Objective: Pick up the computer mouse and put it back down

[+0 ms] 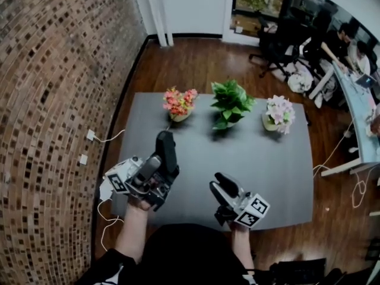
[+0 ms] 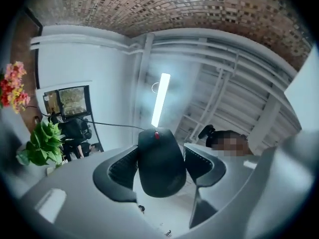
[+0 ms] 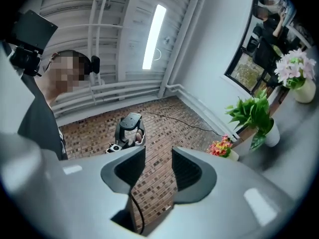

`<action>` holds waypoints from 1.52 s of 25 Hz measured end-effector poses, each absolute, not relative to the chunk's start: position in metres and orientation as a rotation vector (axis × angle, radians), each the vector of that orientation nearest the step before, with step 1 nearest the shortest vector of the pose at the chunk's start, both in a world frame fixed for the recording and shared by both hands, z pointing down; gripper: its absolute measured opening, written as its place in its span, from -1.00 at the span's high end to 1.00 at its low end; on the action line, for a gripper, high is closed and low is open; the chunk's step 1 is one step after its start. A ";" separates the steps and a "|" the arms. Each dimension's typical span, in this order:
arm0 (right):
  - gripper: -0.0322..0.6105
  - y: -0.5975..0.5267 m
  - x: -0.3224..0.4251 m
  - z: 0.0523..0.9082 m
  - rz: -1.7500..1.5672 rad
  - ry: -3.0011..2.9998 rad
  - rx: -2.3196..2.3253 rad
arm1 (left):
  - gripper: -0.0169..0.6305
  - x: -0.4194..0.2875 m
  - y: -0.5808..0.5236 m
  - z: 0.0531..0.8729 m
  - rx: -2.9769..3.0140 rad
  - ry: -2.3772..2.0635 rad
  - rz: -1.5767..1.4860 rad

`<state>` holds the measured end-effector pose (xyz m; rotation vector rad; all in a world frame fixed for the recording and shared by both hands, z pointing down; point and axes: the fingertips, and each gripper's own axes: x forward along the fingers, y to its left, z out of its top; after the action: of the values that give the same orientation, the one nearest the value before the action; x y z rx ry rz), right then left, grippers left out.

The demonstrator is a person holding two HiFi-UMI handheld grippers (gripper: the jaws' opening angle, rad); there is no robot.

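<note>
Pinching the black computer mouse (image 2: pixel 160 153) between the pads of my left hand-held gripper (image 2: pixel 160 169), I am holding it in the air above the grey surface (image 1: pixel 267 159). My right hand-held gripper (image 3: pixel 158 171) is hovering empty, its jaws spread apart.

The room is bright with soft, even white light. A ceiling strip light (image 2: pixel 160 99) blows out to pure white, and haze spreads around it. Just below it the computer mouse (image 2: pixel 160 161) is backlit and nearly black. Fisheye distortion bows the brick wall (image 1: pixel 53 100), and both gripper views fade to black corners. Only faint shadows fall on the gray table (image 1: pixel 267 165).
</note>
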<state>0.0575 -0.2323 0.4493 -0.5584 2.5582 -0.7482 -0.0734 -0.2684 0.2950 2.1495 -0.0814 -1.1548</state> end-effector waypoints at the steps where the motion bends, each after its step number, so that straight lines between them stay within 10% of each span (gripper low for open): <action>1: 0.46 -0.233 0.057 0.449 -0.746 2.558 -0.566 | 0.06 -0.074 -0.267 0.292 2.162 -0.076 -1.150; 15: 0.46 -0.223 0.034 0.438 -0.728 2.578 -0.560 | 0.06 -0.076 -0.270 0.336 2.213 -0.233 -0.983; 38: 0.46 -0.191 0.092 0.459 -0.756 2.551 -0.791 | 0.06 -0.090 -0.349 0.825 1.743 -1.332 0.478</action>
<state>0.0920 -0.1908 0.4591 -0.7910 2.5509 -0.7563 -0.0897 -0.3489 0.8249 1.7432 -1.3322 0.4781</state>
